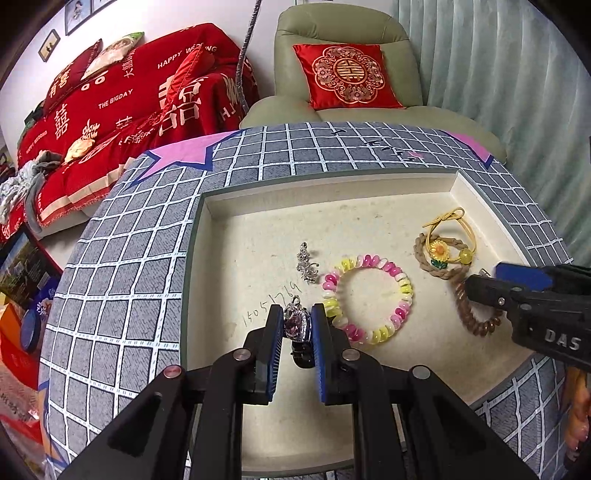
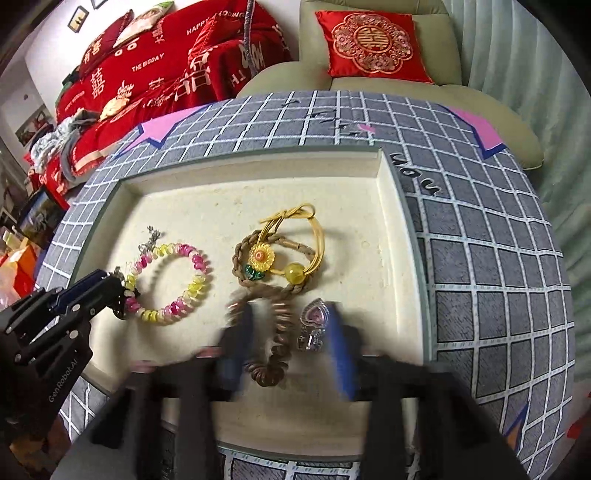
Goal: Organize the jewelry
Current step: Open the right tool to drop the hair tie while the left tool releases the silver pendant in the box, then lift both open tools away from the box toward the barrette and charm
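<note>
My left gripper [image 1: 297, 314] is shut on a purple heart-shaped jewel in a silver setting [image 1: 295, 326], just above the floor of the cream tray [image 1: 332, 184]. Beside it lie a silver chain piece [image 1: 306, 264] and a pink-and-yellow spiral bracelet [image 1: 367, 299]. In the right wrist view my right gripper [image 2: 290, 314] is blurred, its fingers [image 2: 341, 354] wide apart. Between them lie a second purple heart jewel [image 2: 314, 325] and a brown spiral hair tie [image 2: 269, 358], neither pressed by the pads. Further back rest a yellow sunflower cord tie [image 2: 260, 256] and a brown braided ring [image 2: 240, 273].
The tray sits sunk in a grey grid-patterned tablecloth [image 1: 122, 266]. Its raised walls [image 2: 388, 206] bound the jewelry on the far and right sides. Behind the table stand a green armchair [image 1: 369, 33] with a red cushion and a sofa under a red blanket [image 1: 122, 103].
</note>
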Demonstrator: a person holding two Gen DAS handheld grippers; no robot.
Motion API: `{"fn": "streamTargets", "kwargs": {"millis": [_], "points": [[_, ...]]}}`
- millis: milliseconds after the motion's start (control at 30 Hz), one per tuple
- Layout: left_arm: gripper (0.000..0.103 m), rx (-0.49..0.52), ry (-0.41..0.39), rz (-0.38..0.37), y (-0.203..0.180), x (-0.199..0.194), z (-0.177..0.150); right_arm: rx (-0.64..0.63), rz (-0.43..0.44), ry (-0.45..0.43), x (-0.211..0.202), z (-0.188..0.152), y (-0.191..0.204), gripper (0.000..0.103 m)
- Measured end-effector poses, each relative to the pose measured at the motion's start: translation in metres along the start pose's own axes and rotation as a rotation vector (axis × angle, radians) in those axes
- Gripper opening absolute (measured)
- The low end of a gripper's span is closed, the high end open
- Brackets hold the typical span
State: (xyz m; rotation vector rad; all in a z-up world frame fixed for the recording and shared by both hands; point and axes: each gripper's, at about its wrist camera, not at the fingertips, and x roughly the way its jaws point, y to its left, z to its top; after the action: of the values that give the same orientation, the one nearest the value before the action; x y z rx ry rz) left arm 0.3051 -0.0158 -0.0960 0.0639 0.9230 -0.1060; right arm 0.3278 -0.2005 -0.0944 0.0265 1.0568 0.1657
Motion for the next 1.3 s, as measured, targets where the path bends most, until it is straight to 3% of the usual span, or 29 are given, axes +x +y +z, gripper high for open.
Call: {"fn": "streamTargets", "kwargs": {"millis": [500,533,567,600,633,667,833,900,1100,1200,1300], "points": [[0.025,0.009,-0.021,-0.001,-0.001,-0.017,0.001,0.065,0.045,-0.079,-0.041,-0.007,-0.009,0.062],[0.029,0.006,-0.021,-0.003,-0.001,-0.018,0.001,0.067,0.044,-0.079,-0.043,-0.007,-0.009,0.063],[0.068,0.003,-0.022,-0.003,-0.001,-0.020,0.001,0.068,0.042,-0.079,-0.044,-0.008,-0.010,0.063],[0.095,-0.004,-0.030,0.006,0.000,-0.023,0.001,0.069,0.042,-0.079,-0.045,-0.009,-0.010,0.063],[0.103,-0.013,-0.048,0.018,0.001,-0.027,0.000,0.071,0.041,-0.077,-0.046,-0.009,-0.011,0.064],[0.103,-0.015,-0.088,0.028,0.001,-0.034,-0.001,0.075,0.043,-0.074,-0.047,-0.010,-0.012,0.066],[0.103,-0.006,-0.087,0.022,0.002,-0.048,-0.005,0.083,0.053,-0.079,-0.057,-0.016,-0.013,0.072],[0.103,-0.012,-0.085,0.016,0.003,-0.053,-0.008,0.084,0.061,-0.080,-0.062,-0.019,-0.012,0.082],[0.103,-0.015,-0.087,0.017,0.005,-0.069,-0.023,0.084,0.099,-0.087,-0.080,-0.032,-0.008,0.088],[0.103,-0.013,-0.087,0.010,0.005,-0.076,-0.029,0.089,0.114,-0.093,-0.088,-0.037,-0.007,0.103],[0.103,-0.007,-0.082,0.004,0.005,-0.083,-0.035,0.095,0.135,-0.102,-0.100,-0.043,-0.007,0.103]]}}
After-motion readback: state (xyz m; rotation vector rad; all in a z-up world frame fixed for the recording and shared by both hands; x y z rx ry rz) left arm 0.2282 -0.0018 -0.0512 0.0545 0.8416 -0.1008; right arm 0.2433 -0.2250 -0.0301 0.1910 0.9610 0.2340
